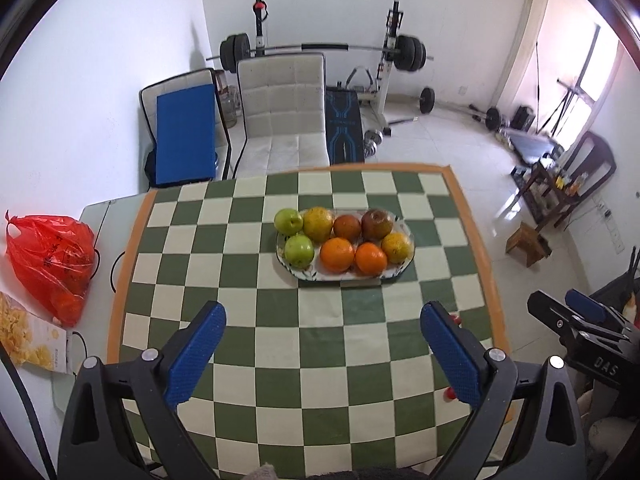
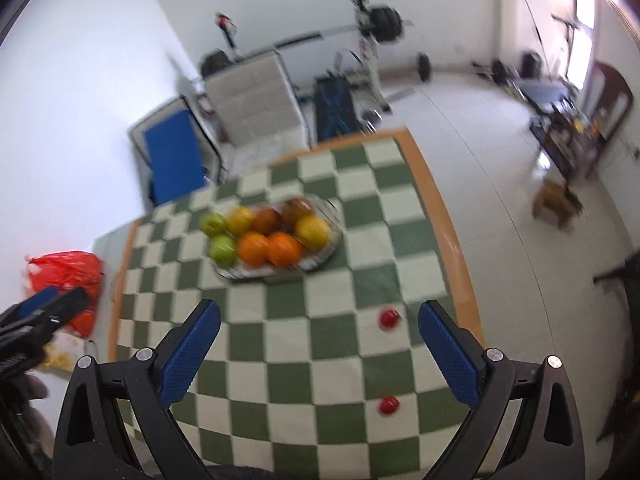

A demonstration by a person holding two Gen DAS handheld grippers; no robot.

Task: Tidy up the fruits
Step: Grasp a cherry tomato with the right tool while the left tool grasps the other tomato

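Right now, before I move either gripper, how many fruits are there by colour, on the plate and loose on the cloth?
Green, on the plate: 2
Yellow, on plate: 2
Bright orange, on plate: 2
Reddish-brown, on plate: 2
Small red, loose on the checkered cloth: 2
Total: 10

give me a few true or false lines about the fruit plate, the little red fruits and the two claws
1. Two green apples sit at the left end of the plate. True.
2. The left claw grips an orange. False: it is open and empty.
3. Two small red fruits lie on the checked cloth, off the plate. True.
4. The right claw is shut. False: it is open and holds nothing.
5. The red bag lies on the plate. False: it sits left of the cloth.
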